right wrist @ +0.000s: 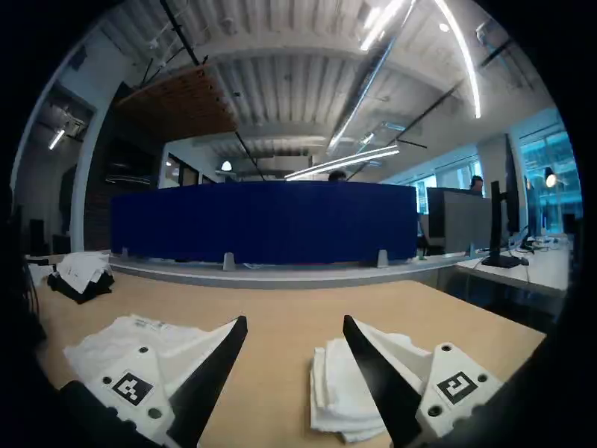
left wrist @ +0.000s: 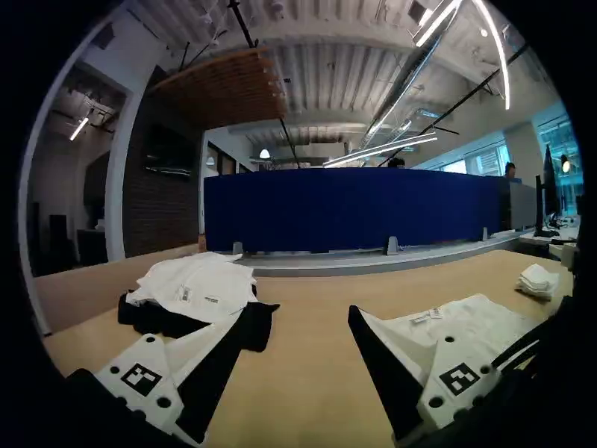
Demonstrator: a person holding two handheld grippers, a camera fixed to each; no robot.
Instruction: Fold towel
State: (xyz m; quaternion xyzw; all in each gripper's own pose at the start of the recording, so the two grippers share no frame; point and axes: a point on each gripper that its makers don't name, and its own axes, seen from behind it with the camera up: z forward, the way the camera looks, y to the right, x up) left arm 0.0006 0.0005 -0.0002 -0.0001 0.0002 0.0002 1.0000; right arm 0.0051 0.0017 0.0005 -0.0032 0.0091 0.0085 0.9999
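Left gripper (left wrist: 304, 310): jaws apart, over the worktop (left wrist: 313, 381).
Right gripper (right wrist: 293, 319): jaws apart (wide).
Towel (right wrist: 123, 337): flat, at 8 o'clock.
Stack (right wrist: 336, 384): folded, at 6 o'clock.

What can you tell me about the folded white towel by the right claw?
The folded towel is white, soft-looking cloth, stacked in several layers with uneven edges. It lies flat on the light wooden table, partly hidden behind the open right claw, which isn't gripping it.

Flat white cloth towel (left wrist: 463, 317)
Spread unfolded (label tags up) on the wooden tabletop (left wrist: 313, 351), well short of its far edge.
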